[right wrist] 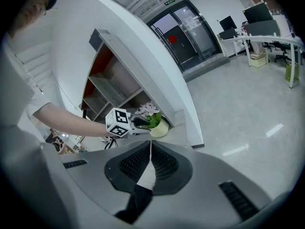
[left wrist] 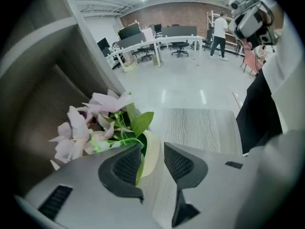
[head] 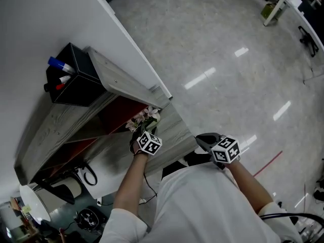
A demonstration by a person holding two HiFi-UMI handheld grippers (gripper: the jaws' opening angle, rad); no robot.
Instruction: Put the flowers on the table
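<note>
A small cream pot (left wrist: 152,149) of pale pink flowers (left wrist: 90,123) with green leaves stands on the grey wood table (left wrist: 205,128). My left gripper (left wrist: 152,163) is open, and the pot's rim sits between its pads with a gap on the right side. In the head view the flowers (head: 144,118) show just ahead of the left gripper (head: 140,133), near the table's (head: 177,130) far end. My right gripper (right wrist: 150,159) is shut on nothing. It hangs off the table's edge (head: 205,140) and looks toward the pot (right wrist: 159,127) and the left gripper (right wrist: 138,123).
A grey shelf unit with a red back panel (head: 116,115) rises left of the flowers. A black box of markers (head: 71,77) sits on its top against the white wall. Cables lie at the lower left (head: 88,173). Polished floor lies to the right.
</note>
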